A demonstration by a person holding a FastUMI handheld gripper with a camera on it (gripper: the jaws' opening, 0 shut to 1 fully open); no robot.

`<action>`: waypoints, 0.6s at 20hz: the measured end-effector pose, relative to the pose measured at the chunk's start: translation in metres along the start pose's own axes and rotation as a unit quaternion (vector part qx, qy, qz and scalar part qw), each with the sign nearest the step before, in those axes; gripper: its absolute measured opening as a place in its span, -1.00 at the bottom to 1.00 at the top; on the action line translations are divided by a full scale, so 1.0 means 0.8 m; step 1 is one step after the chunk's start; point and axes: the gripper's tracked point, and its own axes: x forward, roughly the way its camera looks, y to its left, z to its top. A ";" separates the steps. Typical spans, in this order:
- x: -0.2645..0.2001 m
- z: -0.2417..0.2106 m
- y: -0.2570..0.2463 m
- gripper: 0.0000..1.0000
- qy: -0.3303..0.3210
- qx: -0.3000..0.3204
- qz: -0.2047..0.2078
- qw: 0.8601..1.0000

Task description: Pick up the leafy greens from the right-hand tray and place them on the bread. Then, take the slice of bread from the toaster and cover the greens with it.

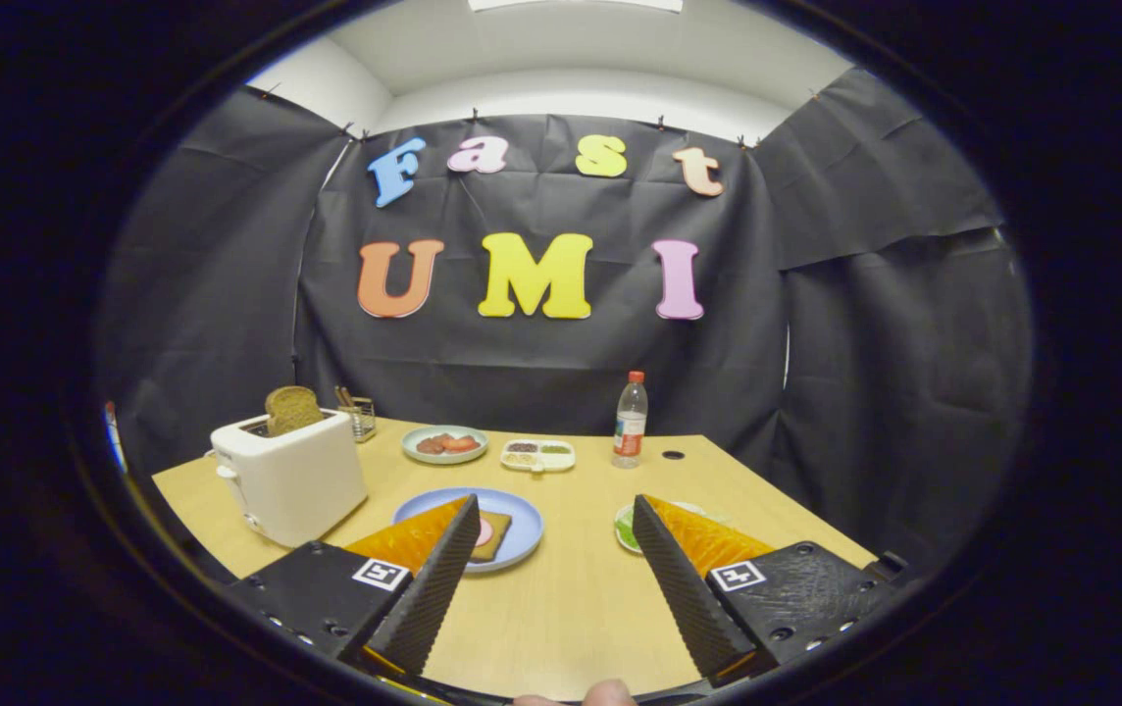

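Apparently leafy greens [627, 528] behind hand-held gripper [555, 512] right finger.

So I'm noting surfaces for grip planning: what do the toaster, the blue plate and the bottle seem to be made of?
Toaster: likely smooth white plastic, soft sheen, rounded corners.
Blue plate: uniform matte colour, plastic or glazed ceramic, can't tell which.
Bottle: clear plastic by the look, see-through body, red cap.
The gripper is open above the table, holding nothing.
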 end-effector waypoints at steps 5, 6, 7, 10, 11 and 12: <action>0.091 -0.019 -0.068 0.91 0.046 -0.024 -0.013 0.999; 0.111 -0.024 -0.081 0.91 0.061 -0.028 -0.015 0.998; 0.135 -0.032 -0.094 0.91 0.077 -0.032 -0.016 0.996; 0.194 -0.061 -0.118 0.91 0.132 -0.039 -0.010 0.990; 0.210 -0.075 -0.120 0.92 0.156 -0.031 -0.004 0.987; 0.227 -0.090 -0.122 0.91 0.179 -0.022 0.005 0.984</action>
